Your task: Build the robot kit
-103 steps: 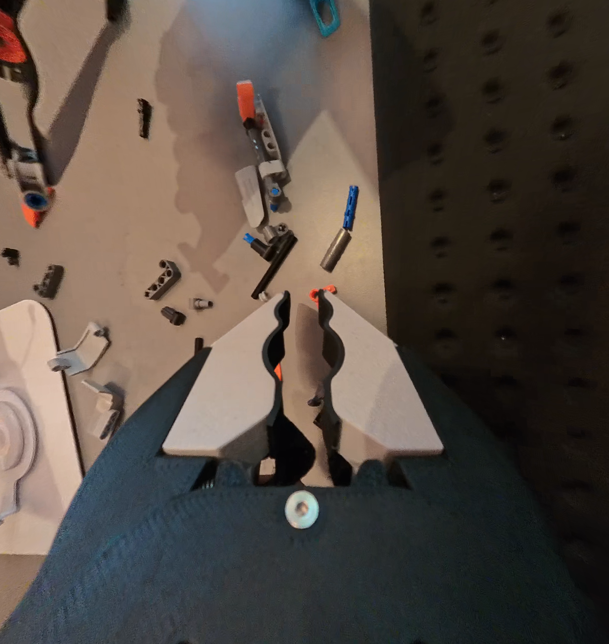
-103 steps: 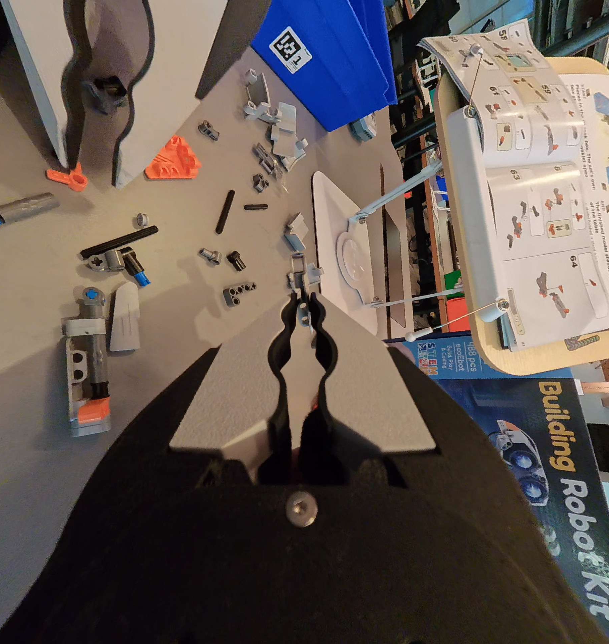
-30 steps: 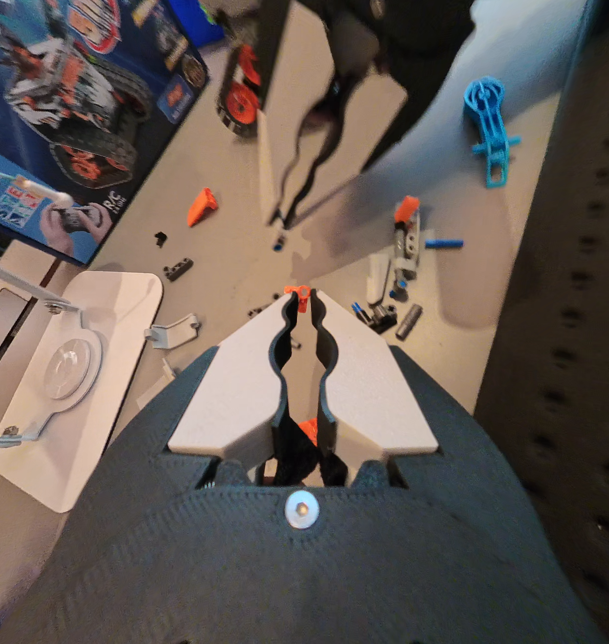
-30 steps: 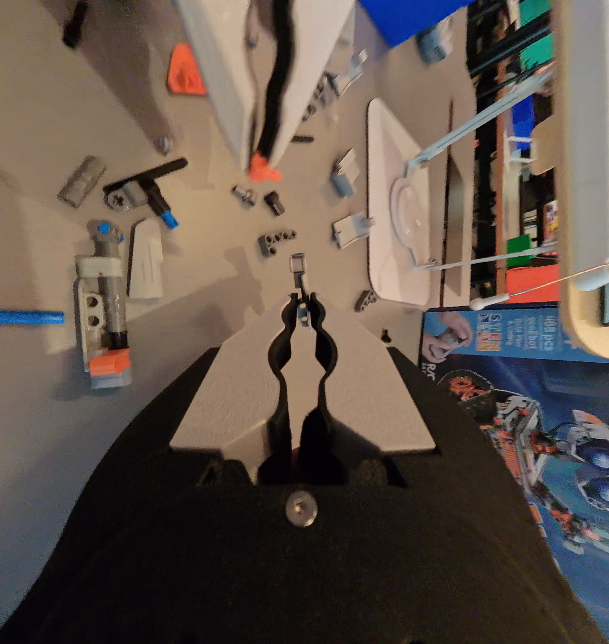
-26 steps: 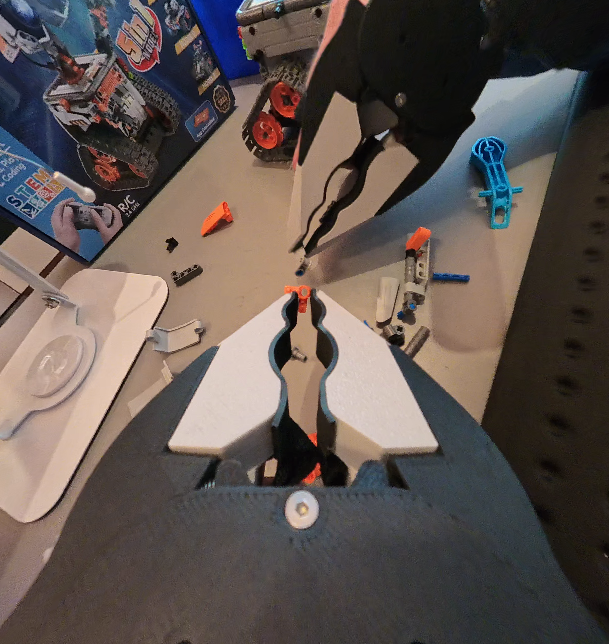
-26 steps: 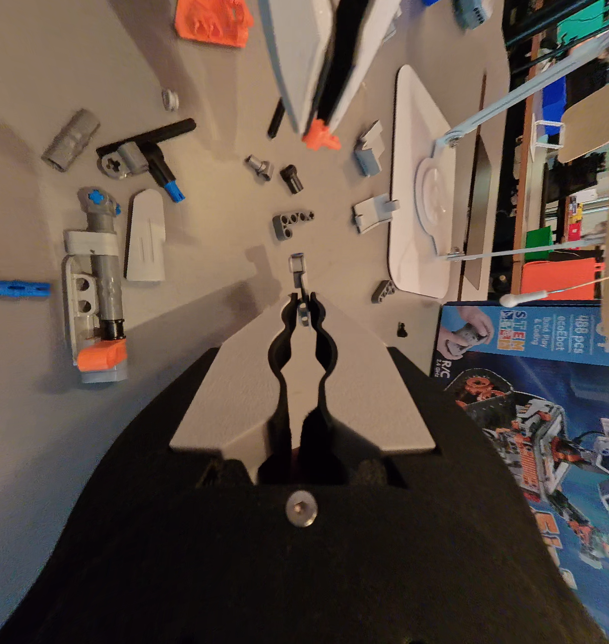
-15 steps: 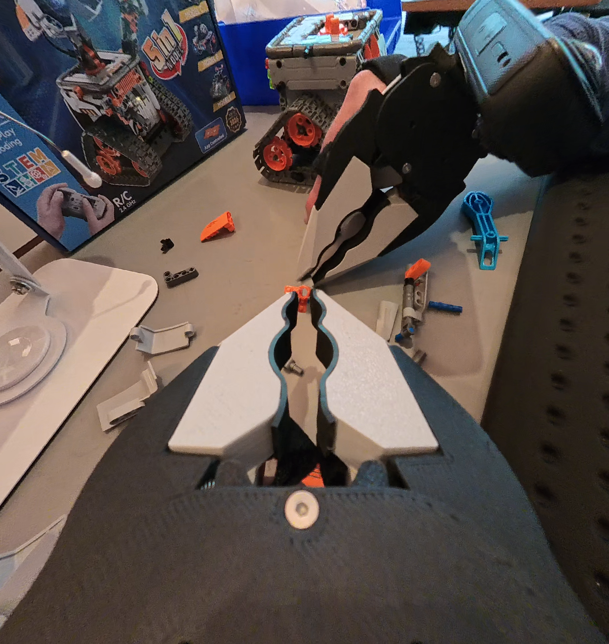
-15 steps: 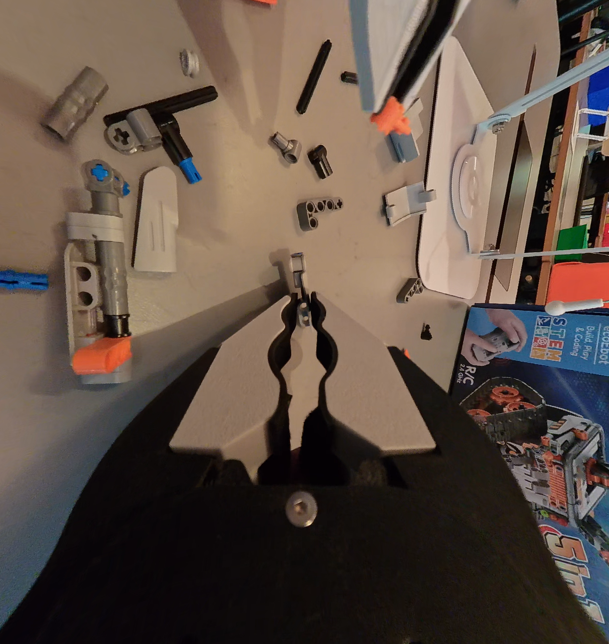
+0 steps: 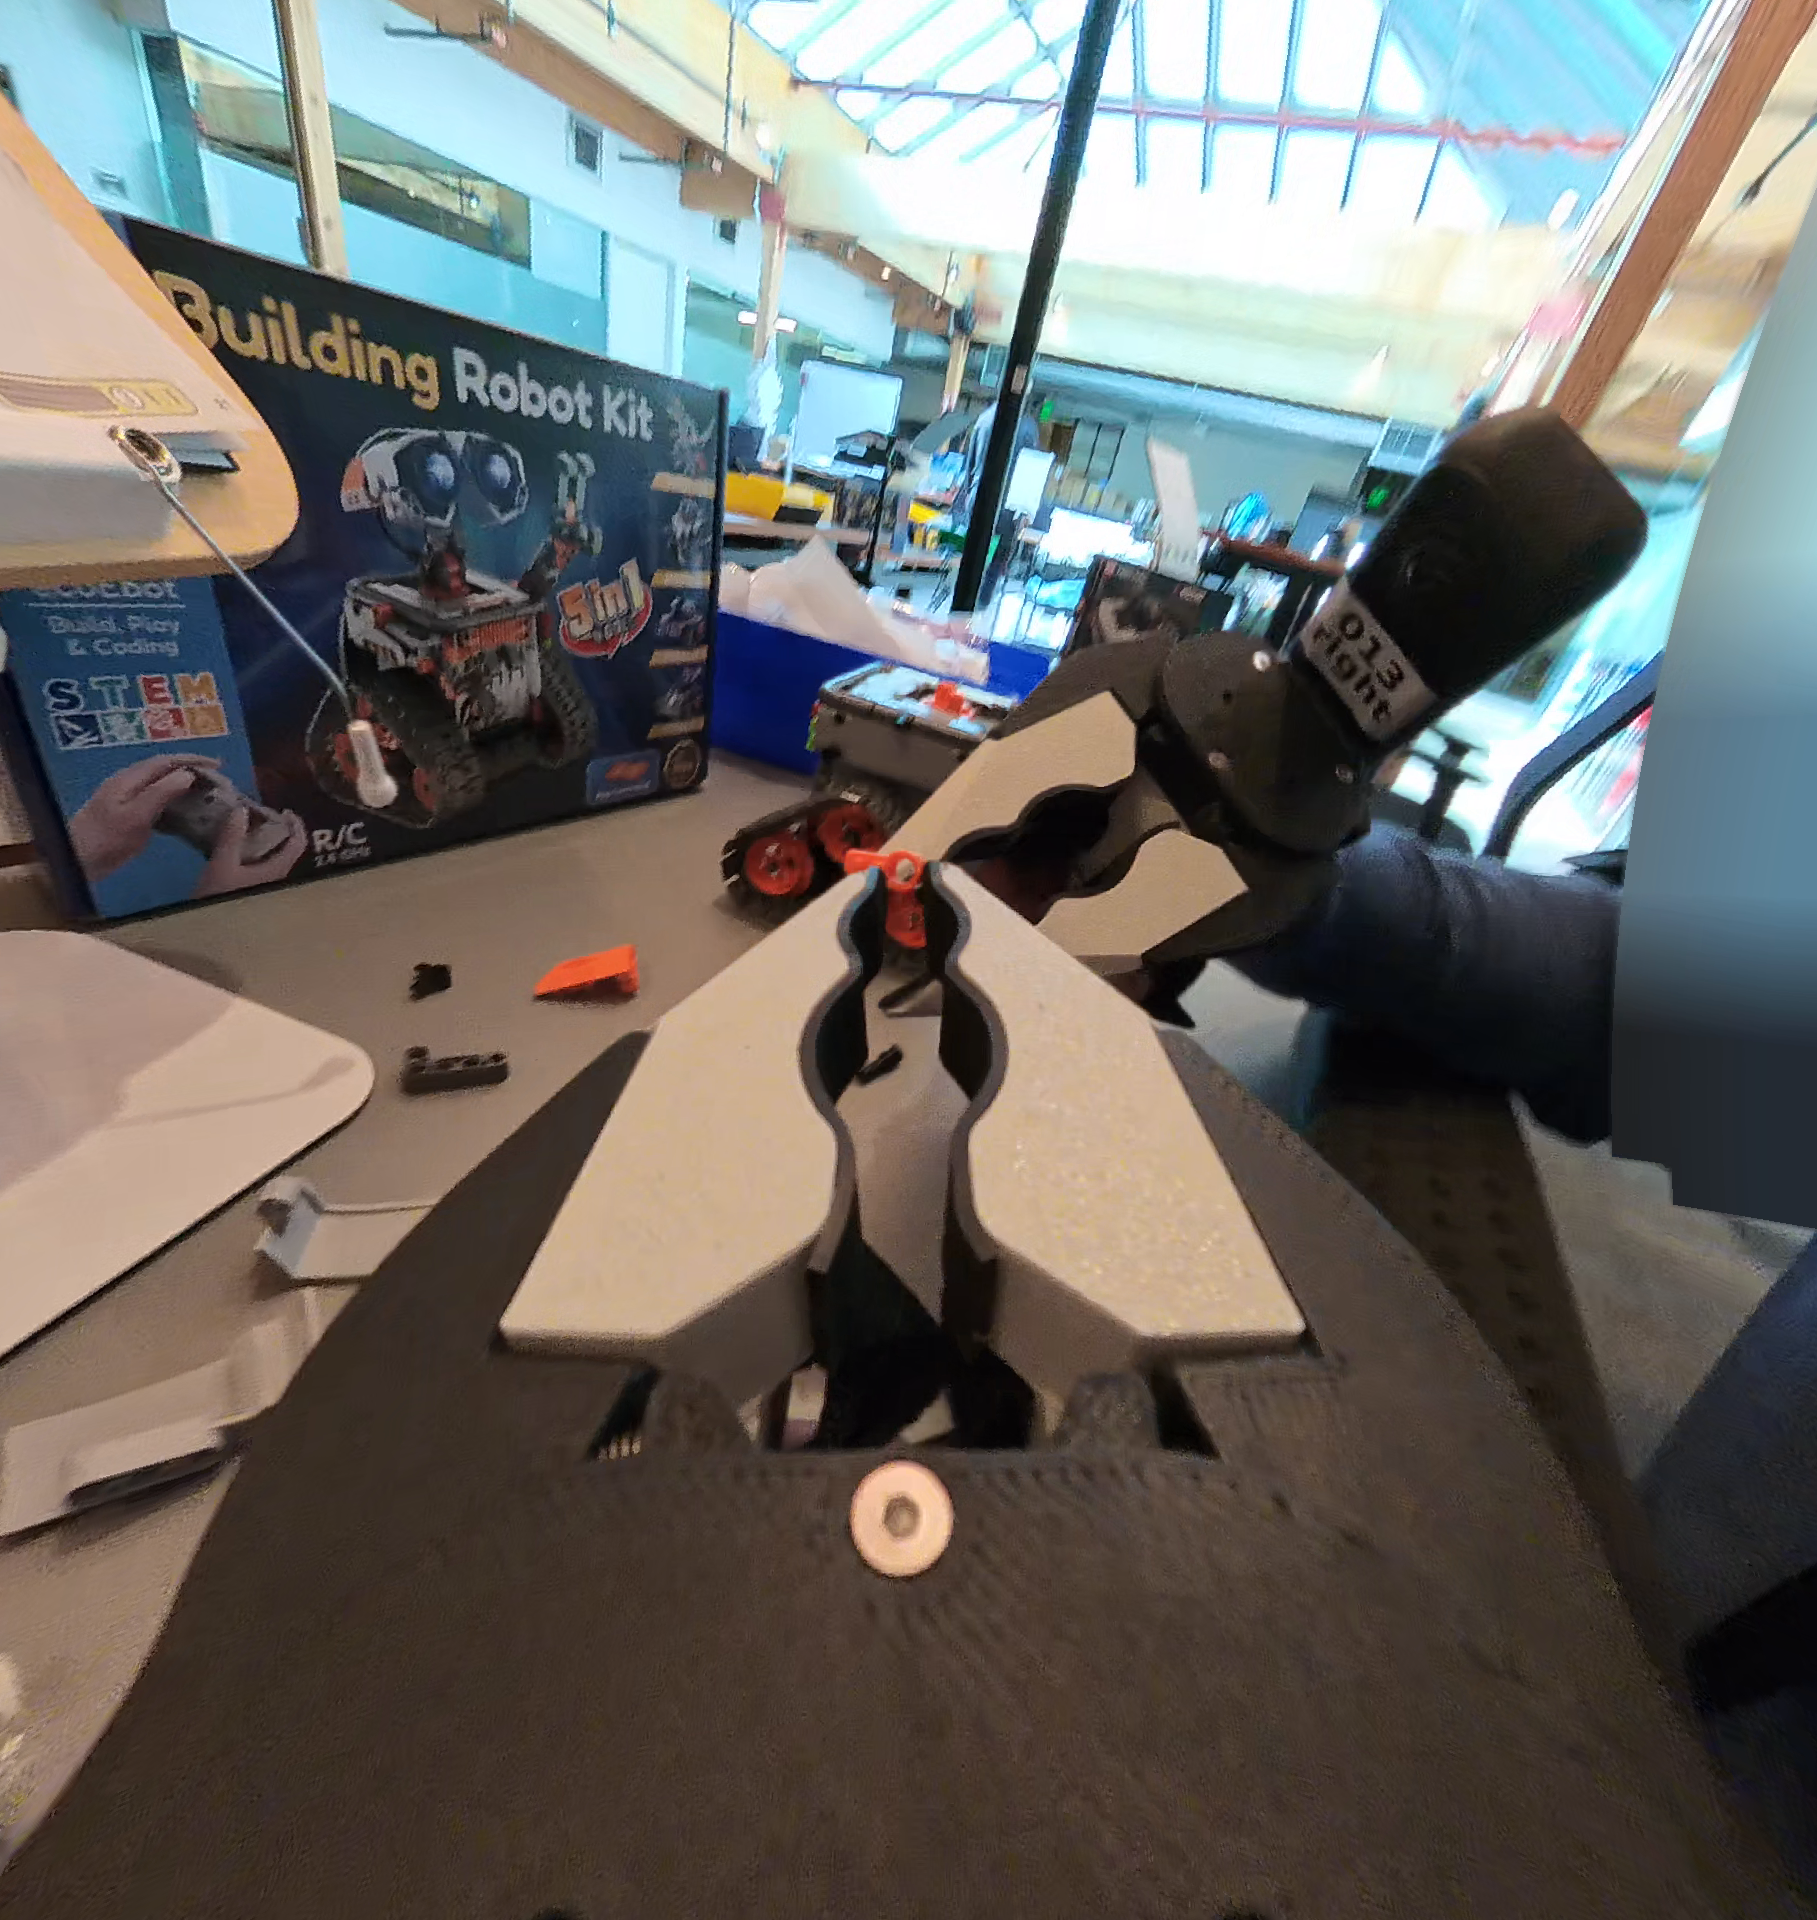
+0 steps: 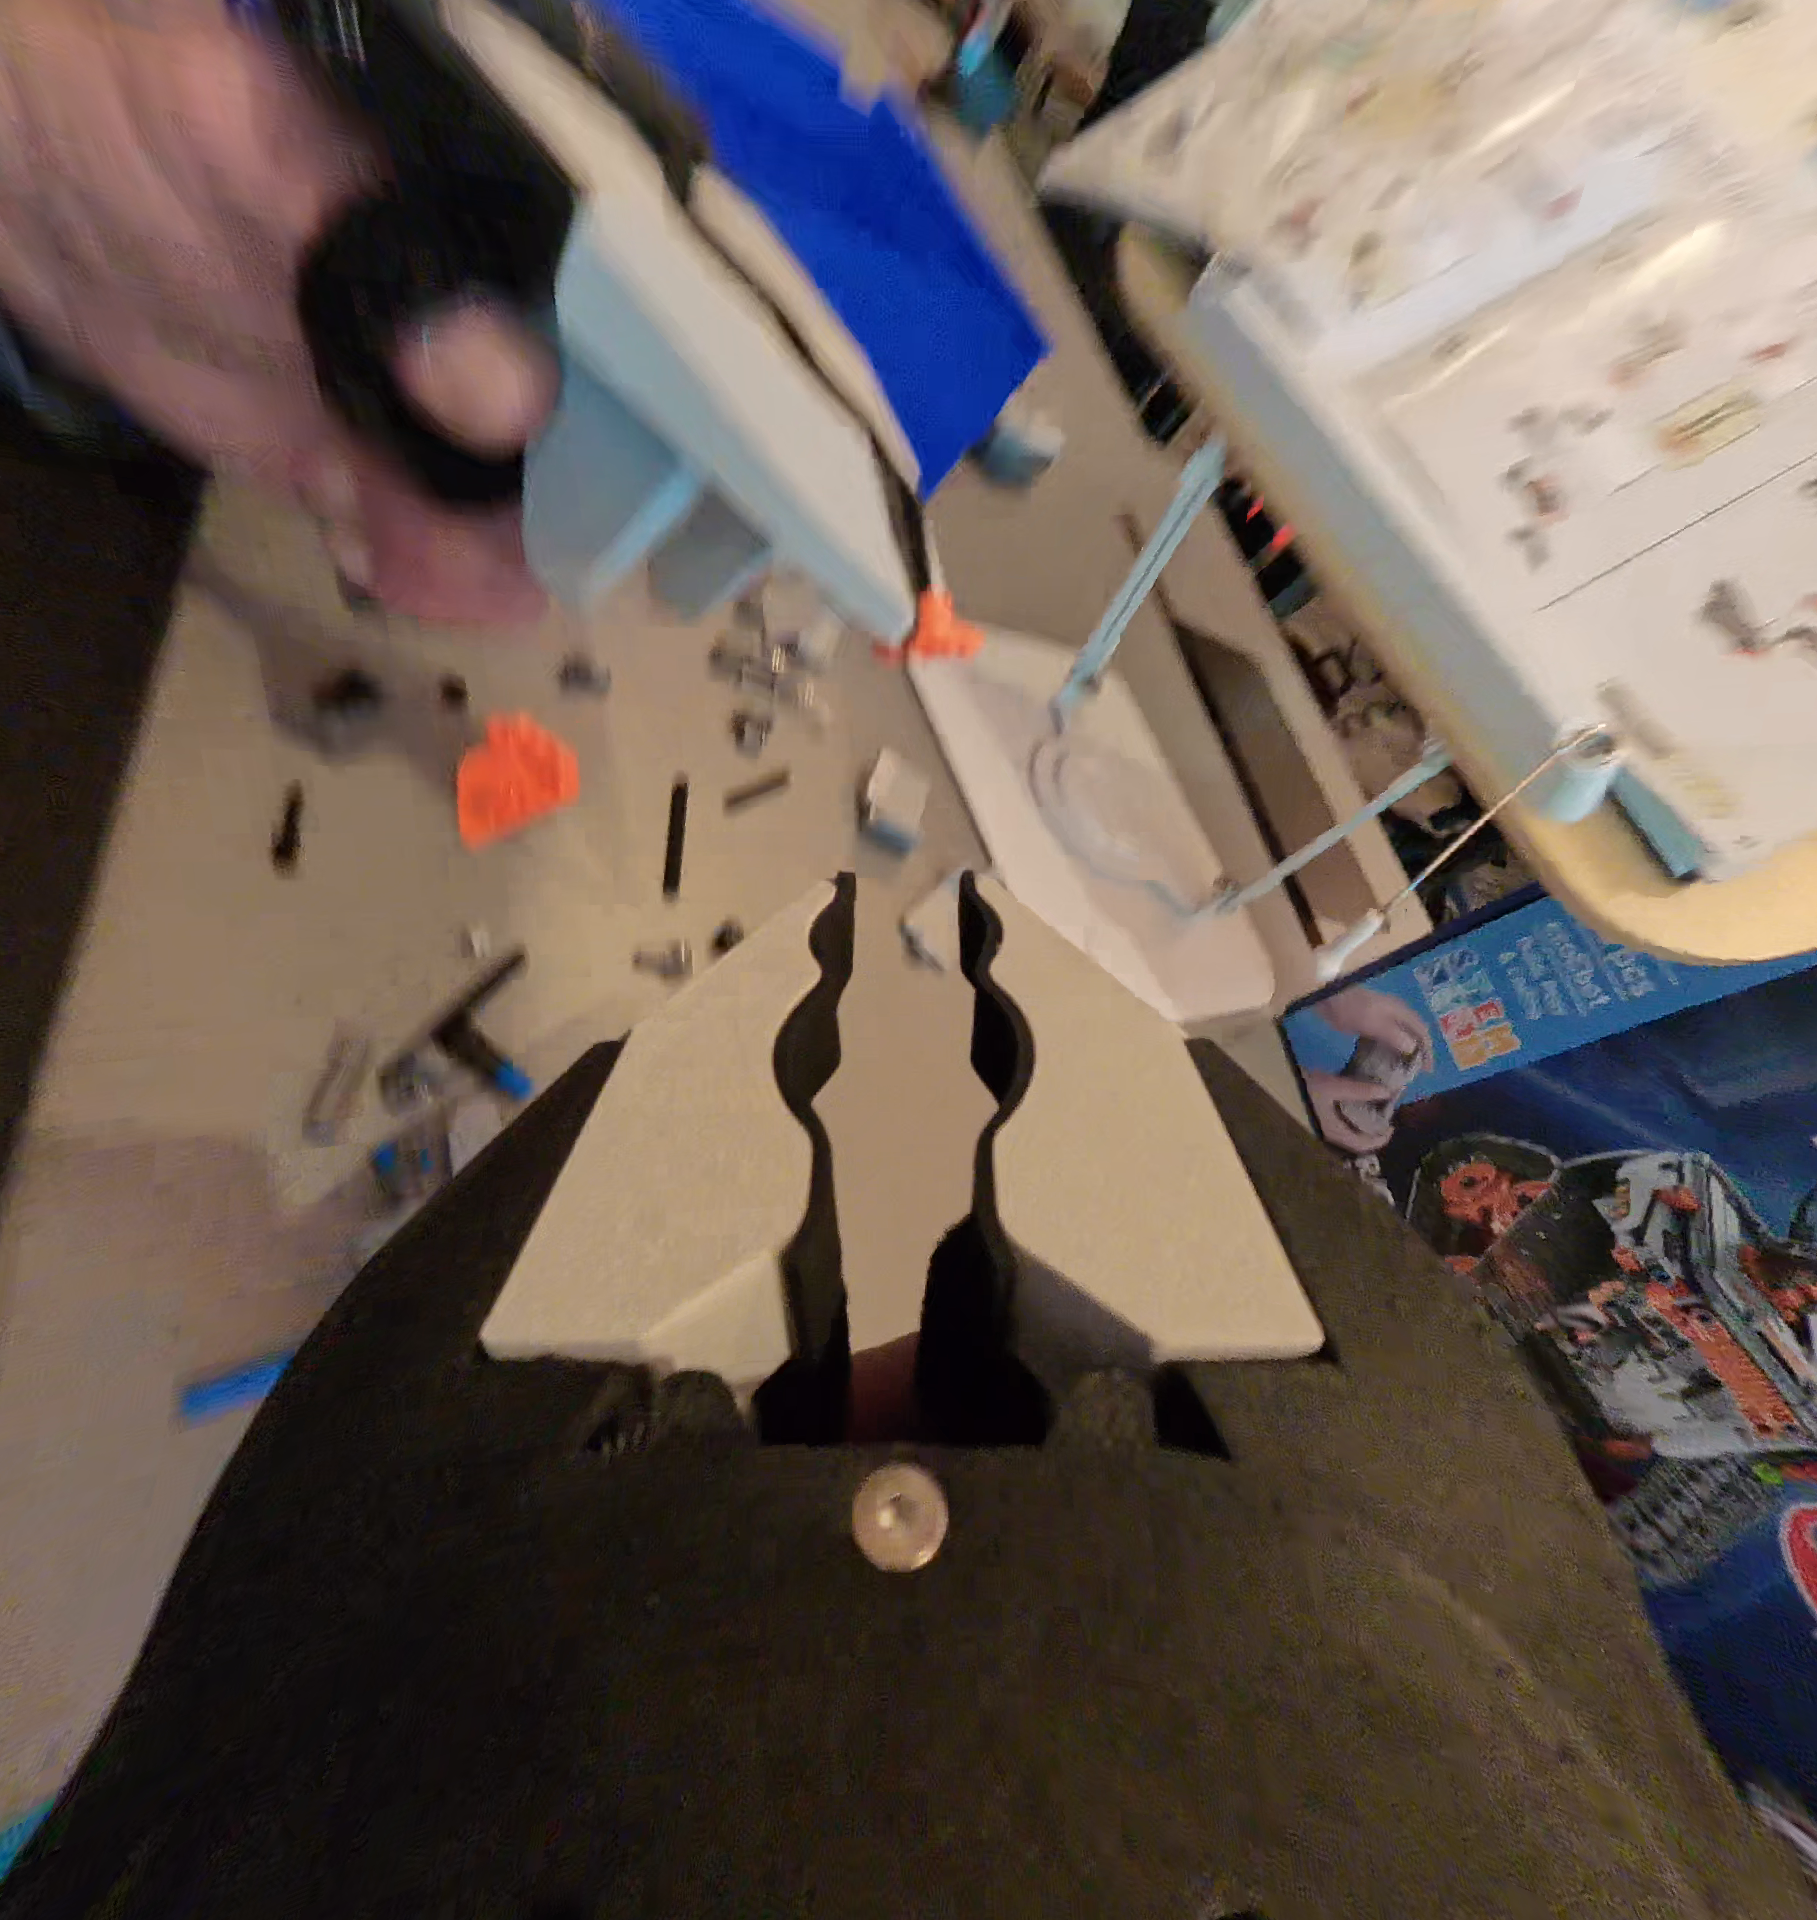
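My left gripper (image 9: pixel 896 883) is shut on a small orange connector piece (image 9: pixel 896 904) that sticks out past its tips. It also shows in the blurred right wrist view (image 10: pixel 909 623), with the orange piece (image 10: pixel 940 634) at its tip. My right gripper (image 10: pixel 906 883) is open, its jaws a clear gap apart. A small grey piece (image 10: pixel 919 930) shows between its tips; I cannot tell if it touches them. In the left wrist view the right gripper (image 9: pixel 987 873) is right behind the orange piece, almost tip to tip.
Loose parts lie on the grey table (image 9: pixel 571 914): an orange wedge (image 9: pixel 587 977), a black beam (image 9: pixel 454 1068), grey panels (image 9: pixel 312 1236). A kit box (image 9: pixel 416 623), a tracked model (image 9: pixel 862 769), a white stand base (image 9: pixel 104 1091) and a booklet (image 10: pixel 1558 364) stand around. Across from one pair of fingers to the other is roughly 5 centimetres.
Both grippers have risen and tilted up from the table, tips closer together. The right gripper's jaws have opened off the grey piece. The left still grips the orange piece.
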Motion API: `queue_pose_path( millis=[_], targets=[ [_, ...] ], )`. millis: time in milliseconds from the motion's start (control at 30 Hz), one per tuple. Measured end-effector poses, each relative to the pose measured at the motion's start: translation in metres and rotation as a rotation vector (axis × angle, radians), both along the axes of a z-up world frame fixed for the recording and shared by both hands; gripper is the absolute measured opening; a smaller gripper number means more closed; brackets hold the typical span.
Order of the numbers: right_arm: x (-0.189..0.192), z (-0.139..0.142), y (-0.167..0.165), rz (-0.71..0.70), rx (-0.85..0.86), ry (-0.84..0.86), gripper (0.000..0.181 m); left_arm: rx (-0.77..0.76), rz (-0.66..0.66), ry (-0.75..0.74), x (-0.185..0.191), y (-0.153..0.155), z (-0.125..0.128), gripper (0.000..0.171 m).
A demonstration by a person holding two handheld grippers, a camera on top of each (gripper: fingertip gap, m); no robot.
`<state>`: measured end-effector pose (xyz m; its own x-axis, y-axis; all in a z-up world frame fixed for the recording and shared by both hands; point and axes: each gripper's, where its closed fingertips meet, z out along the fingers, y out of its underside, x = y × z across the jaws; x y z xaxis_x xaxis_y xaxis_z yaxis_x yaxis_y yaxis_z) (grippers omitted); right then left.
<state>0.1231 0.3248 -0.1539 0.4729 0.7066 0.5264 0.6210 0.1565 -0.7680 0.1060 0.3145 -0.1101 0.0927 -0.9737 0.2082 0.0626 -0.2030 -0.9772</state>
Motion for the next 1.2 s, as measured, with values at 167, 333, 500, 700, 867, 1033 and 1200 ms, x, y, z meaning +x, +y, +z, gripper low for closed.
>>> queue_pose_path(
  millis=[167,333,500,700,867,1033,1200],
  targets=[
    [-0.02,0.044,-0.01,-0.023,0.118,0.195,0.02,-0.136,-0.026,-0.139,0.003,0.002,0.013,0.006],
    [-0.017,0.056,-0.004,-0.118,0.179,0.272,0.013,-0.211,-0.061,-0.218,0.012,-0.003,0.019,0.006],
    [-0.011,0.06,-0.001,-0.171,0.198,0.289,0.008,-0.289,-0.052,-0.289,0.017,0.0,0.024,0.006],
    [-0.009,0.064,-0.004,-0.172,0.234,0.274,0.001,-0.318,-0.071,-0.329,0.017,-0.002,0.029,0.006],
    [-0.009,0.065,-0.006,-0.158,0.259,0.246,0.0,-0.332,-0.093,-0.334,0.017,-0.004,0.03,0.006],
    [0.005,0.065,-0.004,-0.126,0.246,0.195,0.0,-0.267,-0.062,-0.249,0.019,0.0,0.024,0.009],
    [0.036,0.045,0.002,-0.085,0.143,0.075,0.0,-0.071,-0.065,0.107,0.026,0.003,-0.014,0.019]
  ],
)
